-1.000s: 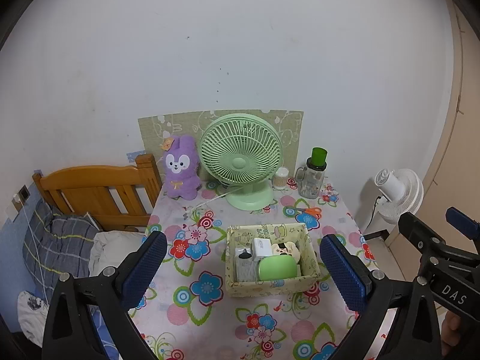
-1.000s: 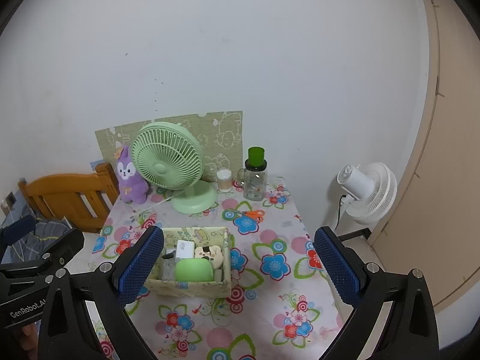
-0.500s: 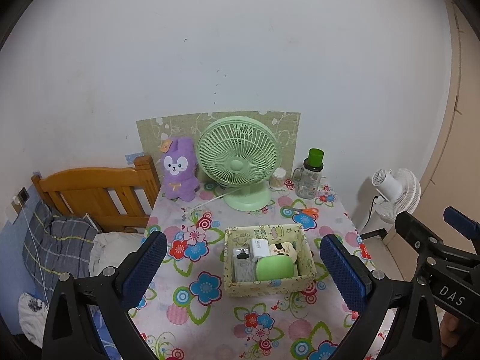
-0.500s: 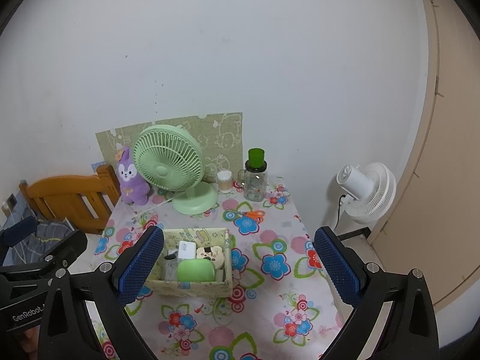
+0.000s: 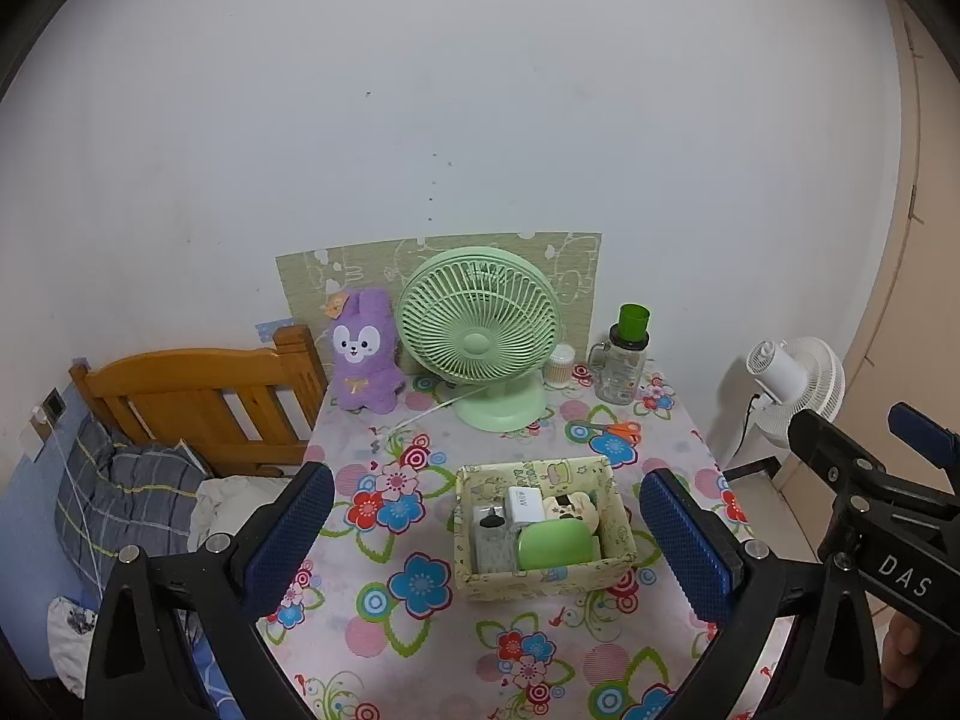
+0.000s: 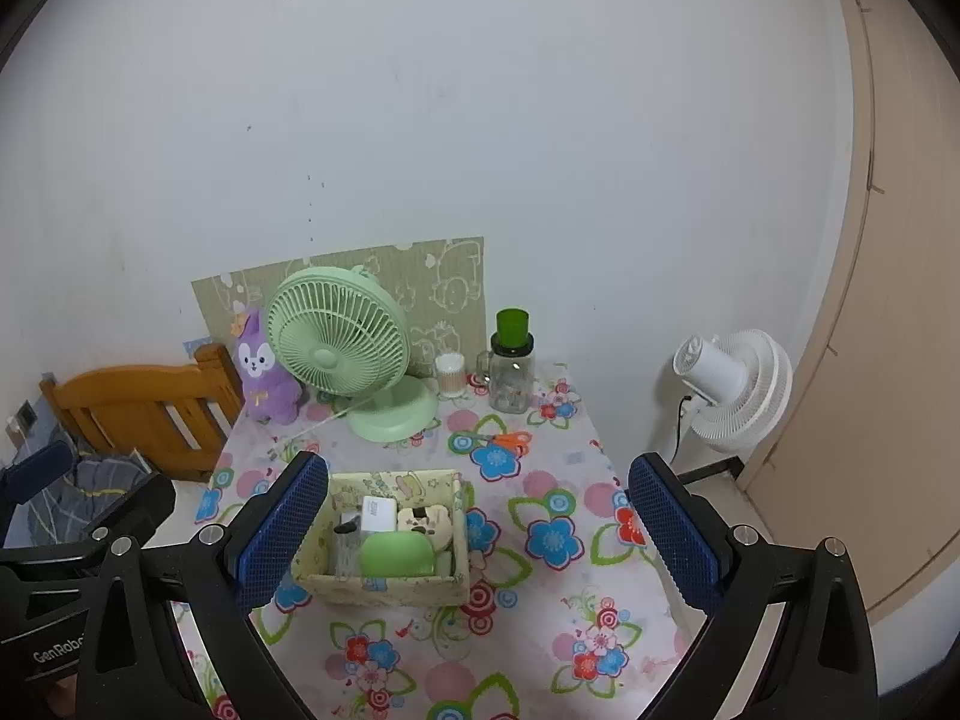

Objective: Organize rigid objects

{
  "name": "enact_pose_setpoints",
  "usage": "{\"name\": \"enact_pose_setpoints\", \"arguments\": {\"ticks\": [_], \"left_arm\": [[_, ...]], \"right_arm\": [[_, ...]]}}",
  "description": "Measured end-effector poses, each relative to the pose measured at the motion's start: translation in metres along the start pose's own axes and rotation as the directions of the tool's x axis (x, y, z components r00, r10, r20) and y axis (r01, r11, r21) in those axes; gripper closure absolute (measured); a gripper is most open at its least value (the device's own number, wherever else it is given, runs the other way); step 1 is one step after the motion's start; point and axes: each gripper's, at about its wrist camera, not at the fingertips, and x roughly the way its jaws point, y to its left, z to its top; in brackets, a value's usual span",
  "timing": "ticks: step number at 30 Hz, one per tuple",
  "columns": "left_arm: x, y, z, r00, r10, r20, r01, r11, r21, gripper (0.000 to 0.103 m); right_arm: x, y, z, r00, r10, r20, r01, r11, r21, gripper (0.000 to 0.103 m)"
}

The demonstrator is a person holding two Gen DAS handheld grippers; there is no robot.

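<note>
A patterned yellow-green box (image 5: 543, 577) (image 6: 384, 589) stands on the flowered table. It holds a green case (image 5: 555, 543) (image 6: 397, 555), a white charger (image 5: 524, 503) (image 6: 378, 513), a cream bear-shaped item (image 5: 573, 510) (image 6: 427, 521) and a grey item (image 5: 491, 531). Orange scissors (image 5: 618, 431) (image 6: 510, 439) lie beyond the box. My left gripper (image 5: 486, 540) hangs open above the near table, nothing between its fingers. My right gripper (image 6: 474, 534) is open too, level with the box and empty. Each gripper shows at the edge of the other's view.
At the table's back stand a green fan (image 5: 480, 330) (image 6: 348, 354), a purple plush rabbit (image 5: 363, 354) (image 6: 264, 375), a green-lidded jar (image 5: 624, 354) (image 6: 511, 363) and a small white cup (image 5: 561, 365) (image 6: 450, 373). A wooden bed frame (image 5: 198, 396) is left, a white floor fan (image 6: 732, 387) right.
Both grippers have drawn back and up a little from the table, so the box and fan look slightly smaller. Both stay open. Nothing on the table moved.
</note>
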Motion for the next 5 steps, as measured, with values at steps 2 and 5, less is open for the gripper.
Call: {"name": "enact_pose_setpoints", "arguments": {"ticks": [2, 5], "left_arm": [[0.0005, 0.0003, 0.0008, 1.000, 0.000, 0.002, 0.000, 1.000, 0.001, 0.000], [0.0012, 0.0021, 0.0009, 1.000, 0.001, 0.001, -0.001, 1.000, -0.004, 0.000]], "right_arm": [[0.0008, 0.0005, 0.0008, 1.000, 0.001, 0.001, -0.001, 1.000, -0.001, 0.001], [0.0027, 0.0017, 0.0016, 1.000, 0.003, -0.002, -0.003, 1.000, 0.000, 0.001]]}}
